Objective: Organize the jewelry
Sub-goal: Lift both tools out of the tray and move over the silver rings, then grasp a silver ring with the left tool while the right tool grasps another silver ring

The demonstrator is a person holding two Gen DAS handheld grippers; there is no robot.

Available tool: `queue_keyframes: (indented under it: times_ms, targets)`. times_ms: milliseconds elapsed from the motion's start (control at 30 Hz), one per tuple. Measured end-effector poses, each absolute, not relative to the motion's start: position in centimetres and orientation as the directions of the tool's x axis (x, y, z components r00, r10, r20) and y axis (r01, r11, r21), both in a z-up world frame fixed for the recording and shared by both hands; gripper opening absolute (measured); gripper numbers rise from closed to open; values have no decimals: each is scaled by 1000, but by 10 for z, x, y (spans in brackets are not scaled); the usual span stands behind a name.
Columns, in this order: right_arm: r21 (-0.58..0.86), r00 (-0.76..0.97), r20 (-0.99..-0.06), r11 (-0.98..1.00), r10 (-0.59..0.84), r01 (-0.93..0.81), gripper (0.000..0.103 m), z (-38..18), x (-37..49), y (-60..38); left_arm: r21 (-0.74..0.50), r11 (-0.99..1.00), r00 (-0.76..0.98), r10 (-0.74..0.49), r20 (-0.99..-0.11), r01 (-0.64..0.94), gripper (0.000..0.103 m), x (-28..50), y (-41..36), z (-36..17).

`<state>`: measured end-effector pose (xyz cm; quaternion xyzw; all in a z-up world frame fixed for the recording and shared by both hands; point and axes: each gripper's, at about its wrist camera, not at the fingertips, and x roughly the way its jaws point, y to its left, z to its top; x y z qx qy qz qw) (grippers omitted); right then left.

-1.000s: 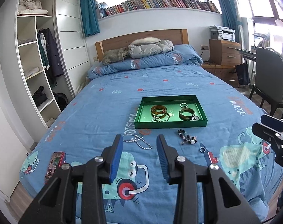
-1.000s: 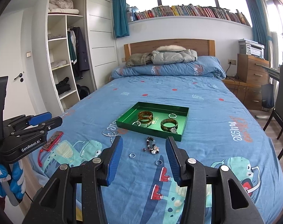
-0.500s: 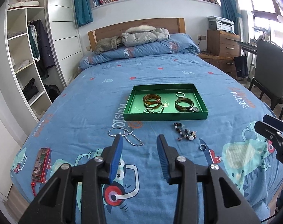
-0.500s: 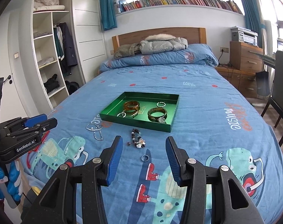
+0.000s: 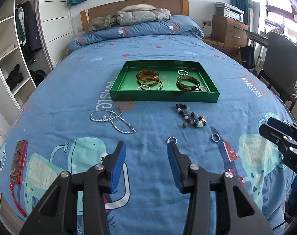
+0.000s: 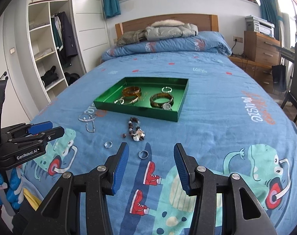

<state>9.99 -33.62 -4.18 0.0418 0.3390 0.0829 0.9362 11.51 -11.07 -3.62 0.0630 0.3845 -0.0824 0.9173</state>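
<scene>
Ring (image 6: 143, 154) lies on the bedspread (image 6: 217, 137) between the spread right tool (image 6: 150, 149) tips.

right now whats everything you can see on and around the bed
green rectangular metal tray: one, mid-bed, holding bangles and rings
amber translucent bangles: two, brown, inside tray, left and right
small silver rings in tray: a few, exact count unclear
silver bead chain necklace: one, on cover left of tray front
dark beaded bracelet: one, brown and white, on cover before tray
loose silver rings: two on cover, nearest the grippers
red phone with strap: one, left bed edge
grey padded jackets: piled at headboard
wooden drawer chest: one, right of bed, printer on top
left gripper: open, blue pads, over cover
right gripper: open, blue pads, a ring between its tips
</scene>
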Motion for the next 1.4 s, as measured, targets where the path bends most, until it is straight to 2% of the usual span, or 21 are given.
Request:
queue_keyframes:
  times_ms: [200, 467, 833, 967, 1167, 1400]
  targets:
    - [153, 725, -654, 977, 213, -150, 47, -69, 119, -335, 15, 965, 653, -165, -739, 262, 42, 126, -121, -63]
    - [147, 652, -709, 961, 268, -235, 32, -104, 143, -315, -14, 938, 584, -227, -779, 346, 42, 154, -143, -98]
    - [106, 608, -744, 947, 277, -302, 32, -127, 172, -298, -43, 927, 543, -255, -800, 372, 41, 182, -145, -125]
    - [100, 612, -742, 948, 273, -302, 31, -131, 176, -296, -34, 924, 551, -257, -794, 382, 34, 184, -146, -127]
    - [91, 621, -738, 951, 263, -295, 22, -134, 173, -297, -13, 924, 563, -243, -790, 381, 18, 182, -146, -128]
    - [107, 628, -736, 959, 255, -264, 20, -130, 172, -298, -15, 929, 560, -236, -794, 371, 18, 181, -146, -122]
